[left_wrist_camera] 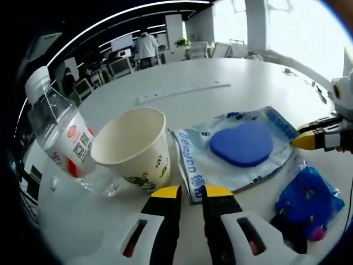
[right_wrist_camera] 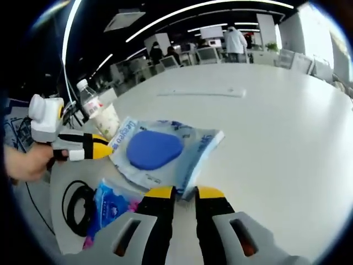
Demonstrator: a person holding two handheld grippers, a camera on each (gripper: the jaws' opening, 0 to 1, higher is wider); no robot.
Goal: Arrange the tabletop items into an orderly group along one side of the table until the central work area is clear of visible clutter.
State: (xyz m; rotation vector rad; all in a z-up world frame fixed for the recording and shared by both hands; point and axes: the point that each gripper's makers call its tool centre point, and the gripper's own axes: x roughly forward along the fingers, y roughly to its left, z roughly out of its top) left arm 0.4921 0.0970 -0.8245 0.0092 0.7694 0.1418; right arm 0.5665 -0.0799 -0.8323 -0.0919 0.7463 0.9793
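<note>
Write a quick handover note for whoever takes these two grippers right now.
Left gripper: jaws nearly shut, holding nothing, at the near edge of the clear pouch with the blue pad.
Right gripper: nearly shut, empty, at the pouch's opposite edge.
Paper cup and water bottle stand together beside the pouch; blue packet and black cable lie nearby.
Done: items loosely clustered.
Left: line them up along one side of the table.

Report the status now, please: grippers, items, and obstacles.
Left gripper and right gripper: fingers nearly together, each at one edge of the blue pouch. Paper cup and water bottle stand beside the pouch. Nothing blocking.
</note>
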